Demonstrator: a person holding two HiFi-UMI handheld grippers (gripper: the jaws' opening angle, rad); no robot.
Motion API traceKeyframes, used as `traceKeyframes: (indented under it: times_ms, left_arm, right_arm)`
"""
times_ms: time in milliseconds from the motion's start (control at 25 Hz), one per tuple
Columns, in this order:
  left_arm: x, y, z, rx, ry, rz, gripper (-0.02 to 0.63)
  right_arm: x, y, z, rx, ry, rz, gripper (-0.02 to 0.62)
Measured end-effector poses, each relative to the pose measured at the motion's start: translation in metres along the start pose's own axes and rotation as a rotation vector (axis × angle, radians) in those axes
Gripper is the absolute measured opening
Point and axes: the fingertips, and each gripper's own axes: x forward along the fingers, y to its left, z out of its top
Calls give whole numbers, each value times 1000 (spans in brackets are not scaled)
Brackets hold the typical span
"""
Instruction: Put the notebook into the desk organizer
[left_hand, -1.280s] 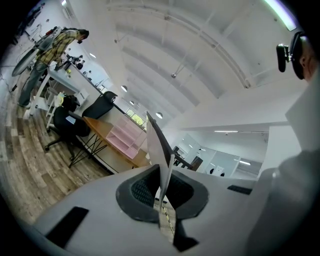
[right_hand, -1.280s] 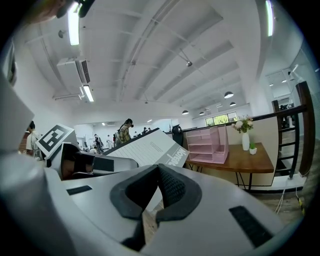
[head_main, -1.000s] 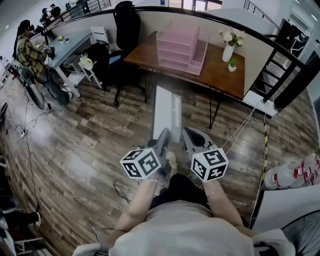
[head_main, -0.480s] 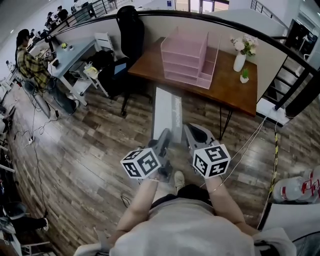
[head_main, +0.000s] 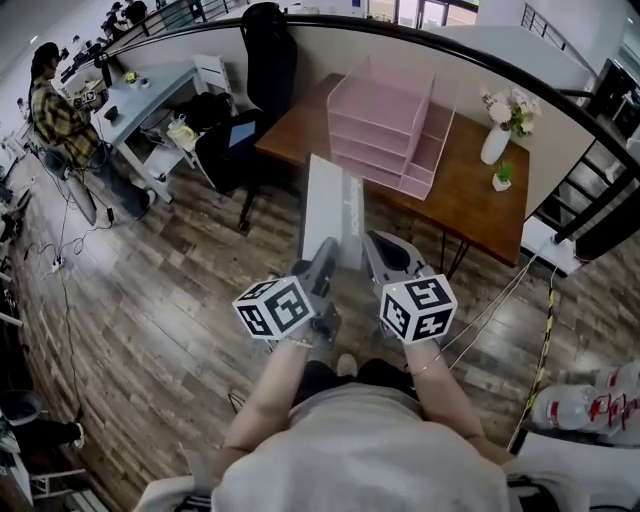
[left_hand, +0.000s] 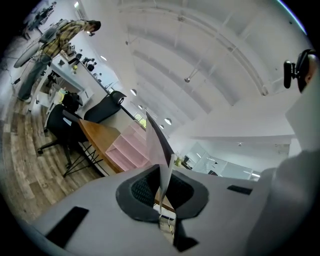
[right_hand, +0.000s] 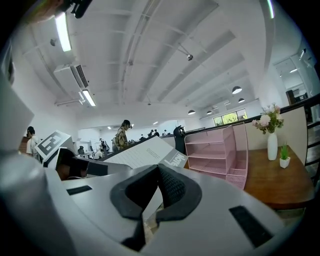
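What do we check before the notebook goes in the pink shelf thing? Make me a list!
1. Left gripper shut on the grey notebook: ok.
2. Right gripper shut on the notebook's other side: ok.
3. Pink plastic desk organizer in sight, shelves looking empty: ok.
4. Notebook at the organizer: not ok. It hangs over the wooden floor, short of the brown wooden desk.
5. White vase of flowers out of the way: ok, it stands apart, right of the organizer.
6. Notebook fits a shelf: cannot tell.
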Motion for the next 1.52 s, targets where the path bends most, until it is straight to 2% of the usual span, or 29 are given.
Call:
traceKeyframes:
  times_ms: [440, 760, 1040, 1320, 1520]
  left_arm:
    - [49, 28, 4, -87, 57, -28, 14]
    - [103, 54, 11, -131, 173, -98, 14]
    - [140, 67, 19, -230, 263, -195, 14]
    - [161, 89, 24, -309, 329, -233, 14]
    - [176, 101, 33, -370, 347, -268, 14]
  right_arm:
    - [29, -38, -7, 46, 20, -48, 11]
    - [59, -72, -1, 56, 10, -165, 11]
    - [87, -93, -1, 79, 12, -260, 11]
    - [119, -100, 2, 77, 14, -315, 11]
    - [134, -107, 2, 69, 14, -359, 11]
